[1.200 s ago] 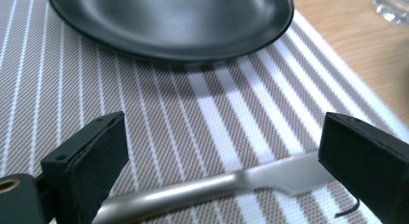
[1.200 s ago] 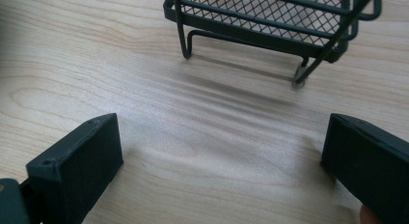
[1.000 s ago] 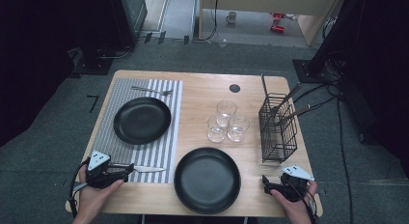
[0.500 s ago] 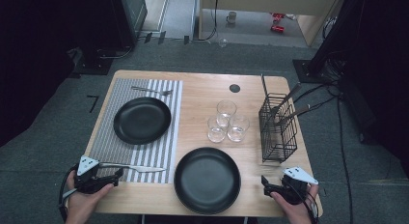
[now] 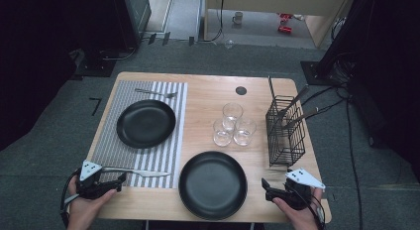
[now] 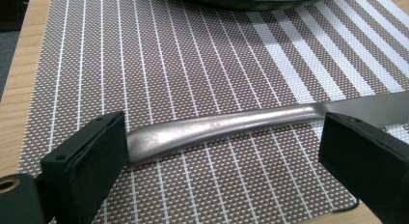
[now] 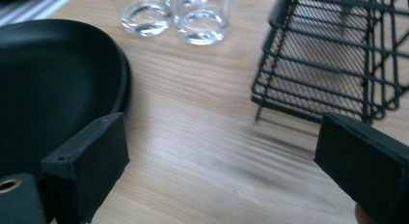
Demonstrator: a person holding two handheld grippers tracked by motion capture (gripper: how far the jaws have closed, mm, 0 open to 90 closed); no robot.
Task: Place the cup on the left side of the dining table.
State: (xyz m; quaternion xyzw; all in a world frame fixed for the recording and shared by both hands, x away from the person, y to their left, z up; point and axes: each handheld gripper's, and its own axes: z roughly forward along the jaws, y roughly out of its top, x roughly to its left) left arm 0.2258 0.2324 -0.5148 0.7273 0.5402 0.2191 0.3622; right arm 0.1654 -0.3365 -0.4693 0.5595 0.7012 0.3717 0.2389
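Soft overhead light brightens the desk [image 5: 203, 98] against dark, murky surroundings, with glare on the knife handle [image 6: 217, 127] and the near black fingers [image 7: 87, 161] blurred.

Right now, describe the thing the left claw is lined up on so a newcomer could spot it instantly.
Find the striped placemat on the table's left half. Along its near edge, in front of the black plate, lies a silver table knife, its handle between the open jaws of the left claw. The other cutlery on the mat, a fork, sits at the far edge; this piece has a plain blade.
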